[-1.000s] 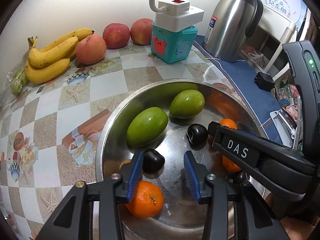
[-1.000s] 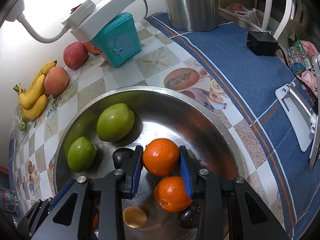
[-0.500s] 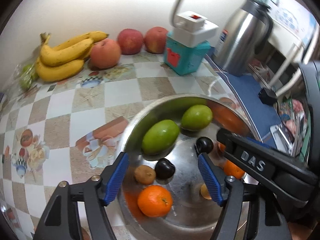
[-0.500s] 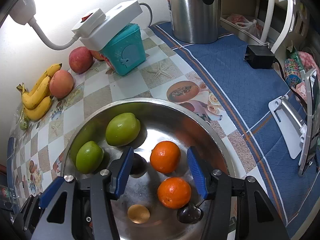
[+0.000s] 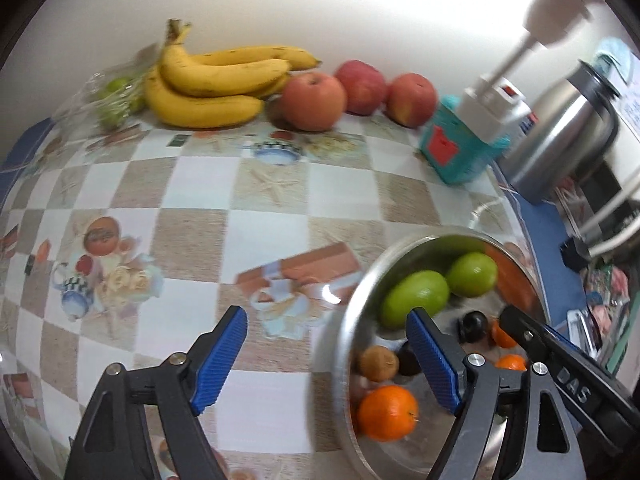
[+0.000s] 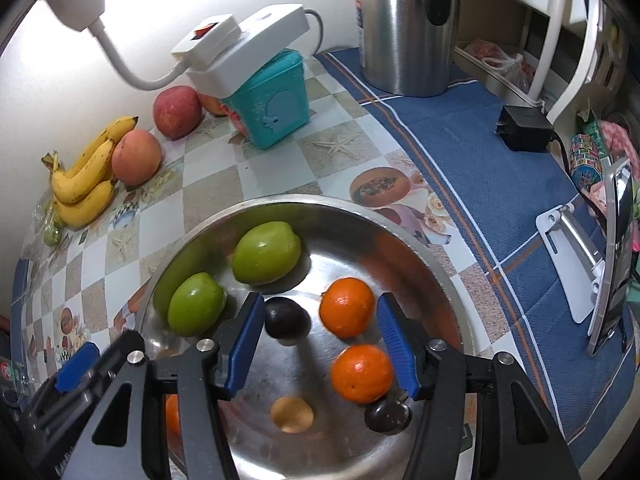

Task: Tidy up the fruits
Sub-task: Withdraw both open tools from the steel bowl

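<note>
Round stainless-steel tray [image 6: 404, 236] near the front edge of the checked tablecloth [image 5: 200, 200], holding two green mangoes [image 6: 266, 252], three oranges [image 6: 347, 307], two dark plums [image 6: 286, 322] and a small brown fruit [image 5: 378, 363]. Judged between placements: both loads apparently dropped. Left gripper [image 5: 328, 362] with jaws just opened wide, nothing between, over the tray's left rim. Right gripper [image 6: 320, 346] with jaws just parted, empty above the oranges. Next: reaching to the back edge for the yellow banana bunch [image 5: 216, 80] or red apples [image 5: 314, 100]; wide, gentle grip needed.
</note>
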A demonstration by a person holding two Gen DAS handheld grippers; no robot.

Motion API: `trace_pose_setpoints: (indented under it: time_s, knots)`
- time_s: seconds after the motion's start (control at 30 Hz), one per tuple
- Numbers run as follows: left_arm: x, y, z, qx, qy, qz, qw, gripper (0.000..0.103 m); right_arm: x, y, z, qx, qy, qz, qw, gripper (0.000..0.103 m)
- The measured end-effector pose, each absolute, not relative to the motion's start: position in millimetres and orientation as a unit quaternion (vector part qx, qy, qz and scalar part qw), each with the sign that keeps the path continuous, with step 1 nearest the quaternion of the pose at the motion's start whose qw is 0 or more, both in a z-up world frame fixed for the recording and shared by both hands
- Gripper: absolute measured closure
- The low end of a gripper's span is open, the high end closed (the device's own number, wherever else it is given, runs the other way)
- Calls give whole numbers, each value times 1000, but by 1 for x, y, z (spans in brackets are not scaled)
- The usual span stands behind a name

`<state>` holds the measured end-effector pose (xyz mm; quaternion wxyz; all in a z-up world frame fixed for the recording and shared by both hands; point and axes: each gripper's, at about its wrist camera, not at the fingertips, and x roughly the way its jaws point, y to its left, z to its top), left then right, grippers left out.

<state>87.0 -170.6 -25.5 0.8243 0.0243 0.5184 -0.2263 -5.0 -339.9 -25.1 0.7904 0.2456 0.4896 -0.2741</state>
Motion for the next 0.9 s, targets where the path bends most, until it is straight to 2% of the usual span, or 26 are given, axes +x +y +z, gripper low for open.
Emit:
trace_pose_setpoints:
  time_s: [0.1, 0.17, 0.2, 0.23, 0.3, 0.4, 0.6, 0.67, 0.7, 0.9]
  knots:
    - [93, -160, -27, 16, 523, -206, 827, 14, -2, -332, -21, 242, 491, -263, 795, 43]
    - [99, -152, -30, 11, 527, -186, 829, 5, -1, -327, -19, 244, 491, -252, 797, 43]
    - [100, -149, -30, 11, 528, -179, 830, 3, 0, -325, -19, 244, 492, -249, 798, 42]
    - [101, -145, -31, 10, 528, -167, 833, 0, 1, -322, -18, 242, 494, -246, 798, 32]
    - [104, -138, -32, 12, 526, -148, 837, 0, 3, -317, -19, 237, 498, -241, 799, 24]
    - [106, -130, -34, 19, 524, -132, 841, 0, 5, -310, -20, 231, 503, -233, 799, 19]
    - [106, -124, -37, 42, 523, -114, 843, 0, 8, -301, -23, 214, 511, -235, 799, 18]
    - [104, -123, -37, 47, 524, -115, 843, 0, 8, -300, -25, 214, 515, -236, 796, 13]
    - [103, -122, -37, 47, 524, -116, 843, 0, 9, -299, -26, 212, 517, -238, 794, 7]
    - [96, -115, -34, 56, 524, -115, 842, 0, 4, -292, -26, 213, 517, -241, 793, 6]
